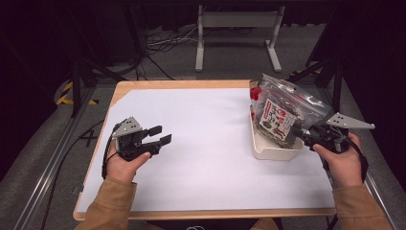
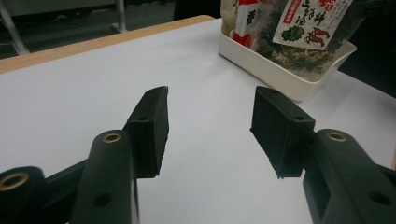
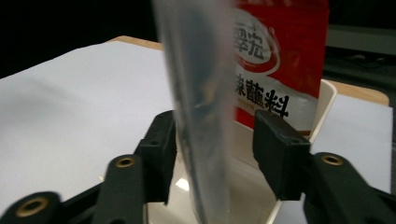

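At right on the counter, covered with a white sheet, stands a white plastic tray holding packets upright: a clear zip bag of dark dried food with a red-and-white label, leaning toward the right, and behind it a red seasoning packet. Right gripper: at the tray's right edge, jaws on either side of the clear bag's lower part; in the right gripper view the bag stands between the pads with a gap on the right pad's side, so the grip looks released, the bag resting on the tray and on the packet behind it. Placement judged deliberate: the tray's walls keep the packets standing on edge. Left gripper: at left, well apart from the tray, jaws spread with nothing between them, held low over bare counter, apparently waiting.
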Demonstrator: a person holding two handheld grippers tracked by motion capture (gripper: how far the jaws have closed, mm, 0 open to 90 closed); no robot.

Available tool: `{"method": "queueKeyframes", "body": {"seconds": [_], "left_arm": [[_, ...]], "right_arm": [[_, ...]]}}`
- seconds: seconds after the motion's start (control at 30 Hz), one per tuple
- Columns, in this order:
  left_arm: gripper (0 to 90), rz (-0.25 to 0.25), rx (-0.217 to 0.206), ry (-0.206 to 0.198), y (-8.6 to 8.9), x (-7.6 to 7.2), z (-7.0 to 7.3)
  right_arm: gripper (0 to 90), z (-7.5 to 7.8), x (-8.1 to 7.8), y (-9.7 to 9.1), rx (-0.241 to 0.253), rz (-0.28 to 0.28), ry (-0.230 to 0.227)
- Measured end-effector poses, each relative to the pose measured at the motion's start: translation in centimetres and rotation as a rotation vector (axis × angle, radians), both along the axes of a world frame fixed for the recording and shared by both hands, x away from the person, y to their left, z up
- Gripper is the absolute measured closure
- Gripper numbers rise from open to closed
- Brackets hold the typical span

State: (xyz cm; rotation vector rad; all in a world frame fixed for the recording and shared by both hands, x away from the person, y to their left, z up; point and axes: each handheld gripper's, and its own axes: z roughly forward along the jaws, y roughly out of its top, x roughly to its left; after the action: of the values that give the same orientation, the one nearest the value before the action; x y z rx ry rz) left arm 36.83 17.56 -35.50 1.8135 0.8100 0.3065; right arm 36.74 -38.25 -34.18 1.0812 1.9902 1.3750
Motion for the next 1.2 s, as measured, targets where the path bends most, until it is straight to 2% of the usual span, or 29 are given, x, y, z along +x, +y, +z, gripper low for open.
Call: {"method": "queueKeyframes", "body": {"seconds": [0.13,0.47,0.77,0.9,1.03,1.2], "left_arm": [[45.4,-0.002,0.004,-0.005,0.4,-0.6,0.0],[44.0,0.003,-0.010,-0.002,1.6,-2.0,-0.1],[43.0,-0.008,-0.008,-0.008,2.5,-2.8,-0.7],[42.6,-0.022,-0.003,-0.024,2.7,-3.2,-0.8],[42.1,-0.032,0.000,-0.037,2.9,-3.5,-0.9],[41.8,-0.037,-0.003,-0.038,3.0,-3.7,-1.2]], "right_arm": [[38.2,0.2,-0.9,-0.1,-0.001,-0.009,-0.009],[29.1,-0.3,-3.0,0.4,-0.025,0.011,-0.021],[28.8,-1.4,-4.6,0.5,-0.020,0.029,-0.013],[27.9,-2.9,-5.5,1.3,-0.017,0.087,-0.021],[26.8,-3.7,-5.7,1.6,-0.035,0.094,-0.033],[27.0,-4.6,-6.0,1.5,-0.022,0.085,-0.019]]}}
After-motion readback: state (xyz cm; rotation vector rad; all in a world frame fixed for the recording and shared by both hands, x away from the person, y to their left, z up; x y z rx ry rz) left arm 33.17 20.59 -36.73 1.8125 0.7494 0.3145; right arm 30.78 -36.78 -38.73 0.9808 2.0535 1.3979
